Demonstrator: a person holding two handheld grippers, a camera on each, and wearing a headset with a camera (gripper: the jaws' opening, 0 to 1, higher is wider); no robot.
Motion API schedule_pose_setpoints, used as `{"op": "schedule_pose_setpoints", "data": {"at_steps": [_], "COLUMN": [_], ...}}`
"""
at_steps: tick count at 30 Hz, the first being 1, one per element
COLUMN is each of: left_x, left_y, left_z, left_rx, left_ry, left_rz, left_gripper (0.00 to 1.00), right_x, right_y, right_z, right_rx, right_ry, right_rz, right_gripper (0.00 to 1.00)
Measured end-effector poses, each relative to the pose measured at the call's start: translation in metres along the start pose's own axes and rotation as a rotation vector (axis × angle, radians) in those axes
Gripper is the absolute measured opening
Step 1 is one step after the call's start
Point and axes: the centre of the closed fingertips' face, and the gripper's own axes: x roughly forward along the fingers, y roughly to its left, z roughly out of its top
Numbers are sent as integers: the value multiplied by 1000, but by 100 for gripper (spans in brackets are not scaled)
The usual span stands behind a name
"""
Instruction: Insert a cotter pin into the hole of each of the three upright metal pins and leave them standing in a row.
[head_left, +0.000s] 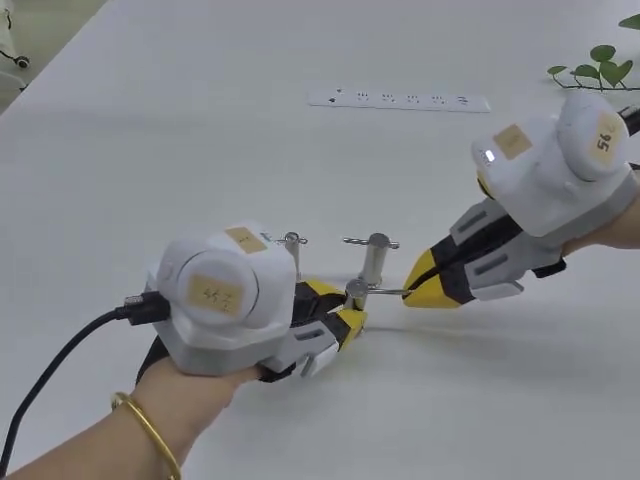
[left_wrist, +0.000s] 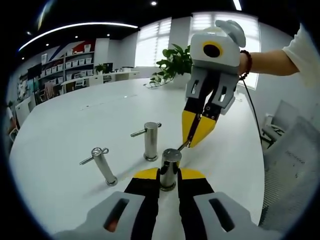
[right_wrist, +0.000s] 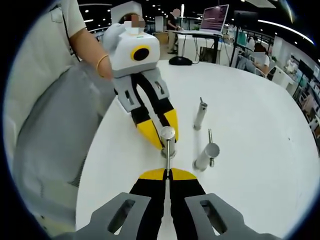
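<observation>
Three metal pins stand on the white table (head_left: 200, 130). My left gripper (head_left: 350, 312) is shut on the nearest metal pin (head_left: 356, 291), holding it upright between its yellow tips (left_wrist: 169, 175). My right gripper (head_left: 415, 285) is shut on a thin cotter pin (head_left: 388, 292), seen lengthwise in the right gripper view (right_wrist: 167, 160). The cotter pin's tip meets the held pin's head (right_wrist: 167, 134); whether it has entered the hole I cannot tell. The middle pin (head_left: 375, 258) and the far pin (head_left: 293, 245) each carry a cotter pin through their heads.
A white power strip (head_left: 400, 100) lies at the back of the table. A green plant (head_left: 595, 65) stands at the far right. A black cable (head_left: 60, 370) trails from the left gripper toward the table's near left edge.
</observation>
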Motion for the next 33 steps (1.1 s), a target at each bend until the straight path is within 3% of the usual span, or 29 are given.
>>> {"op": "schedule_pose_setpoints", "data": {"at_steps": [20,33], "left_x": [0,3], "left_y": [0,-1], "left_z": [-2,-2], "left_rx": [-6,-25], "left_ry": [-7,-16], "left_rz": [-8,-7], "left_gripper": [12,12], "right_x": [10,17], "right_y": [-2,-3], "right_z": [12,20], "right_rx": [-39,-23], "right_ry": [1,-11], "right_rz": [4,4], "right_gripper": [3,3]}}
